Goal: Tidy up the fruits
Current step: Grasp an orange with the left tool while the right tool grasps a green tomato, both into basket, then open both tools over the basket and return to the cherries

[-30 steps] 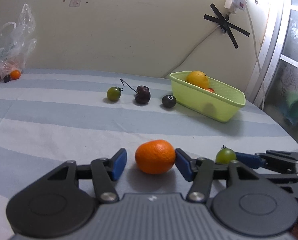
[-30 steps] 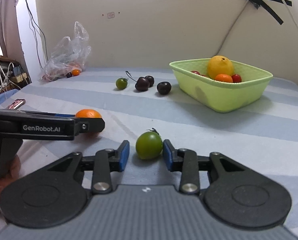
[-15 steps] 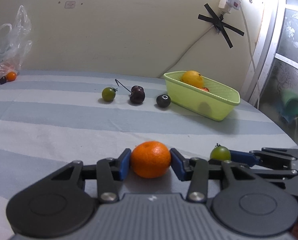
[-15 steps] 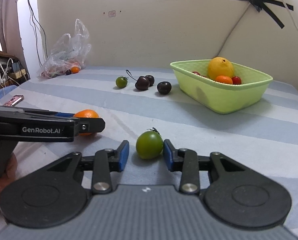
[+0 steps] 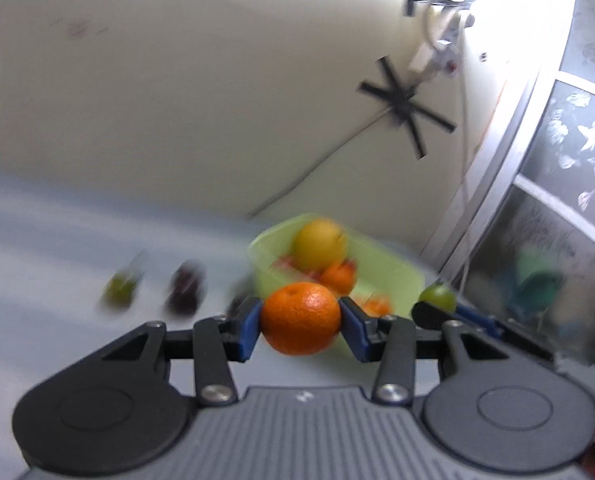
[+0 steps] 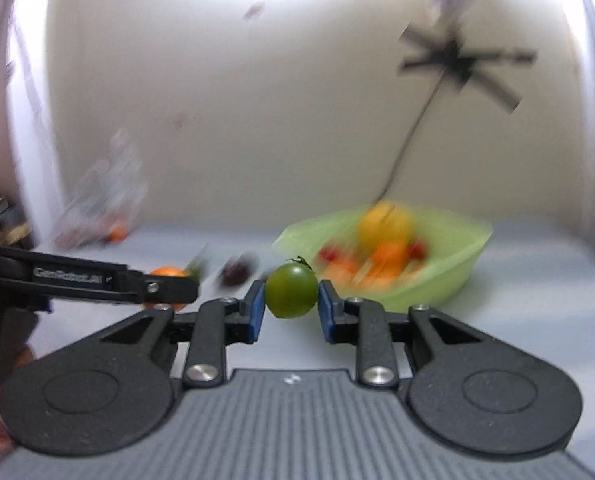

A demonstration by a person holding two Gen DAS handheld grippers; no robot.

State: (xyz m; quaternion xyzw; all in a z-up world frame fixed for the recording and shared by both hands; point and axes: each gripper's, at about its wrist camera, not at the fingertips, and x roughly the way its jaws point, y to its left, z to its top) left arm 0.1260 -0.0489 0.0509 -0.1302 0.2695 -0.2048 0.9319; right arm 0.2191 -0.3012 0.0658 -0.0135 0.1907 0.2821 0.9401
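My left gripper (image 5: pixel 300 319) is shut on an orange mandarin (image 5: pixel 300 318) and holds it in the air in front of the green basket (image 5: pixel 401 280). My right gripper (image 6: pixel 290 308) is shut on a green tomato (image 6: pixel 291 290), also lifted, near the basket (image 6: pixel 449 276). The basket holds a yellow citrus (image 6: pixel 385 224), an orange fruit and small red ones. The tomato also shows at the right in the left wrist view (image 5: pixel 438 297). The mandarin (image 6: pixel 169 272) peeks behind the left gripper's arm in the right wrist view. Both views are blurred.
A small green tomato (image 5: pixel 119 290) and dark cherries (image 5: pixel 185 288) lie on the striped cloth left of the basket. A plastic bag (image 6: pixel 97 208) with small fruits sits at the far left by the wall. A window frame stands at the right.
Both grippers have lifted off the cloth with their fruits and moved toward the basket. The left gripper closed on the mandarin a moment before.
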